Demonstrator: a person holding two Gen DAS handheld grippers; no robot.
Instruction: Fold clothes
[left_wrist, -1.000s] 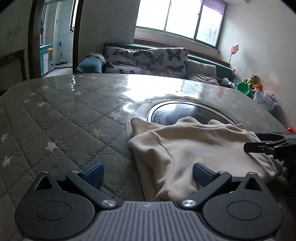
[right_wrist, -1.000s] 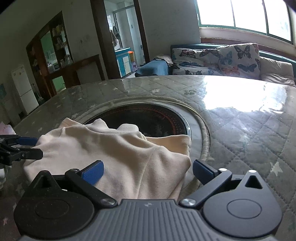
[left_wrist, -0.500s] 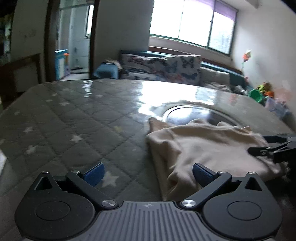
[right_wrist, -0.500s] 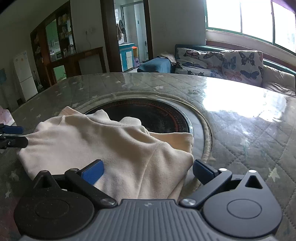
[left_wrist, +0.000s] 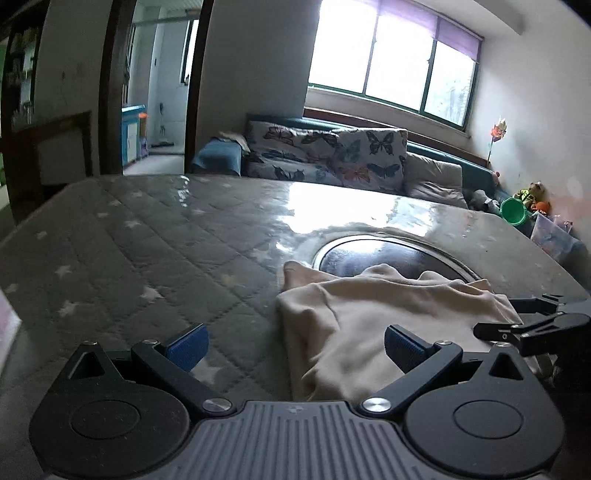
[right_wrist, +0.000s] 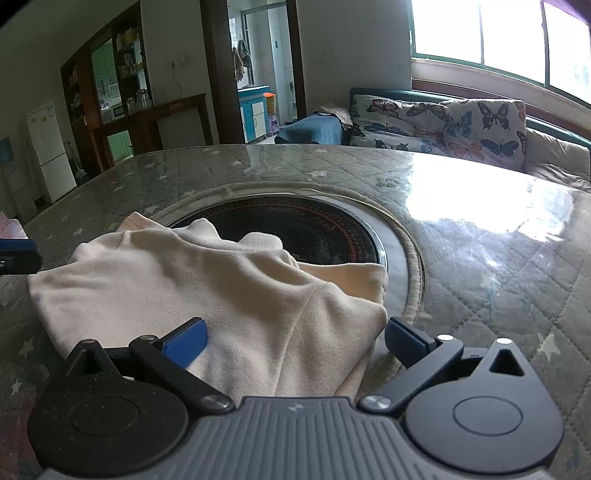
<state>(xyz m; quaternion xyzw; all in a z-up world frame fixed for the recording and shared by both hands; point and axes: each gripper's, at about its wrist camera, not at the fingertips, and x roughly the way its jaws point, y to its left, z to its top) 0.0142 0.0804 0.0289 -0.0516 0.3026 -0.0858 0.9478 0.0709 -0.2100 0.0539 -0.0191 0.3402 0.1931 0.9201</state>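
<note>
**Cream garment bundled at cooktop edge; both grippers released**

A grey quilted star-print table cover under clear film (right_wrist: 480, 266) is recorded, with a round black inset cooktop (right_wrist: 306, 229) at centre. The cream knit garment (right_wrist: 192, 280) lies loosely folded, overlapping the cooktop rim at 7 o'clock. The left gripper (left_wrist: 293, 343) and right gripper (right_wrist: 295, 338) are spread wide at opposite ends, nothing grasped, judged placed for the next fold.

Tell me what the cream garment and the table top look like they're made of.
The garment looks like soft, matte knit or fleece: it slumps in rounded folds without shine. The table top looks like quilted star-print fabric under a clear glossy sheet, probably glass or plastic, since window glare and scratches show on it.
</note>
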